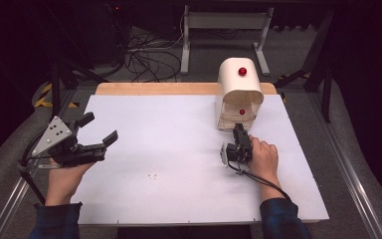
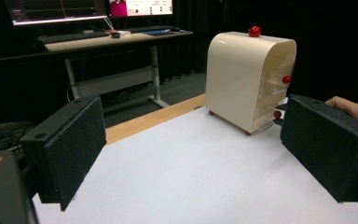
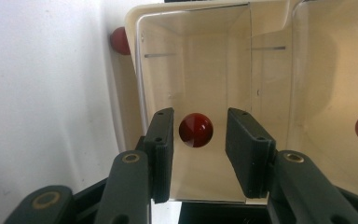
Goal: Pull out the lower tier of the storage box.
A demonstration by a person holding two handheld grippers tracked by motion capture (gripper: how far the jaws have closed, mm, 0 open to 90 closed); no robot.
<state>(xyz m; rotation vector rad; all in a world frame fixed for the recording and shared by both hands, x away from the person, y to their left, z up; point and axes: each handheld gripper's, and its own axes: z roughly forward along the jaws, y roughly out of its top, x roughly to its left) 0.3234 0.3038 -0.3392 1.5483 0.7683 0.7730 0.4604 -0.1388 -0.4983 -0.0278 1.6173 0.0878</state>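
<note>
— How are the person's two hands set?

— The right hand (image 1: 264,157) lies on the white table (image 1: 179,164) towards its right edge, holding the right gripper (image 1: 239,130) level and aimed at the front of the cream drawer unit (image 1: 238,92). In the right gripper view its jaws stand apart on either side of a red knob (image 3: 196,129) on a clear drawer front (image 3: 191,84), not touching it. The left hand (image 1: 67,172) sits at the table's left edge, and the left gripper (image 1: 99,130) is tilted inward with its jaws spread wide and nothing between them.

— Where does the unit stand?

— Near the far right corner of the table, just inside the wooden strip (image 1: 154,88) along the far edge. A second red knob (image 1: 242,71) sits on its rounded top.

— Anything between the grippers and it?

— Bare table surface only. Past the far edge stand a desk frame (image 1: 224,30) and loose cables (image 1: 146,57) on the floor.
</note>
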